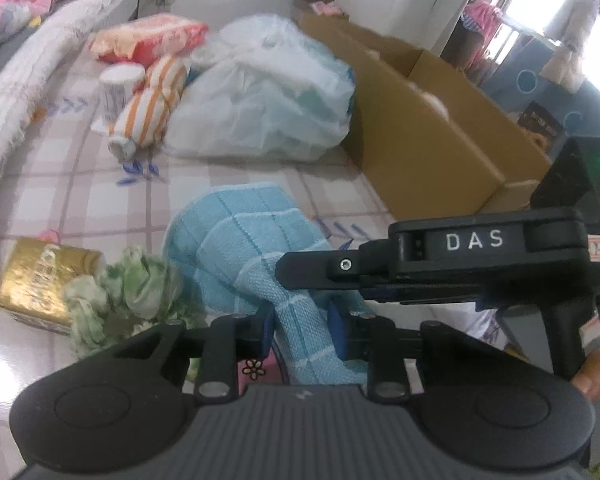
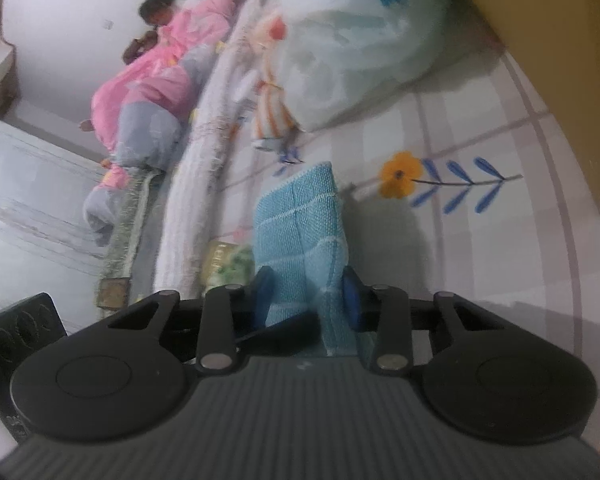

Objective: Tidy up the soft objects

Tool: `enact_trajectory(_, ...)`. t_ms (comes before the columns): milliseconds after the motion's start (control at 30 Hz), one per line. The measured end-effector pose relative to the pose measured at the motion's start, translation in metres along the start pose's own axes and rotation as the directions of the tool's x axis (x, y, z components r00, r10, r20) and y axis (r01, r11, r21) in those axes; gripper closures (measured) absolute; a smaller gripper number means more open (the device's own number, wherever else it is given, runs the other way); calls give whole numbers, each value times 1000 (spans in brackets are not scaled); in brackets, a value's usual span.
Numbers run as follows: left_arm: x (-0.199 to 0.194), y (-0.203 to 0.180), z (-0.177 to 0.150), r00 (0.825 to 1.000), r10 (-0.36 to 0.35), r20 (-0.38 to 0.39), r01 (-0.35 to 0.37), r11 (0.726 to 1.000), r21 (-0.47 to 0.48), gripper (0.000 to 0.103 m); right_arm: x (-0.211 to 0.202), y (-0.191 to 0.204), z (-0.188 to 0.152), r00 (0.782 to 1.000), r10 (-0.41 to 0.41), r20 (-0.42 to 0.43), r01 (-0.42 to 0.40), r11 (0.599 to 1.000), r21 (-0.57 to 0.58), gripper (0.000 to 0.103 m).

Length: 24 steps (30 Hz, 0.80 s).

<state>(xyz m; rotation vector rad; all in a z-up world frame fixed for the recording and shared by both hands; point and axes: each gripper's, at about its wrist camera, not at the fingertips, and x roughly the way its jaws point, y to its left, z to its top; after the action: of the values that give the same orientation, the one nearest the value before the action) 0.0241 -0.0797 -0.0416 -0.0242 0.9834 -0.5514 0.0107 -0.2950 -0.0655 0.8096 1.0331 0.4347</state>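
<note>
Cloth fills both of my wrist views: one blue checked towel (image 1: 236,240), and I have both grippers clamped on it. In the left wrist view my left gripper (image 1: 304,328) sits at the lower centre of the frame with its blue pads pinching a fold of the towel, which rises from the jaws toward mid-frame and humps over the tiled floor (image 1: 60,184). My right gripper (image 2: 306,292) reaches in from the right of that same view, its black fingers buried in the fold just above my left jaws; in its own view the towel stands between its pads and runs straight up the frame, long axis along the line the fingers point. So the two grips are nearly touching on the same end of the cloth, neither arm clearly nearer the free end; I judge the next move depends on drawing them apart along that axis. Outward from there I count one crumpled green-and-white cloth (image 1: 124,292) at lower left beside one gold packet (image 1: 40,280), one orange-striped roll (image 1: 152,104) and one paper cup (image 1: 118,88) at upper left, one bulging white plastic bag (image 1: 268,92) at upper centre, and one long cardboard box (image 1: 432,120) to the right.
</note>
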Motion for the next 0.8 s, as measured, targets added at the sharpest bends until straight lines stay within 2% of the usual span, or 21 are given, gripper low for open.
enact_trajectory(267,-45,-21,19,993,18,118,-27,997,71,75,-35,39,9,993,84,88,-77,993,-87,73)
enact_trajectory(467,-58,-45,54,981,-20,192,-8,989,145,75,-73,55,31,974,113,196,-86,986,-141,77)
enact_trajectory(600,-45,-74,85,977,-64,205,20,977,210,75,-103,48,54,956,102,277,-62,987,-149,78)
enact_trajectory(800,4,-129,147,971,-186,153,136,948,287,75,-162,15,101,915,-8,403,66,989,-131,80)
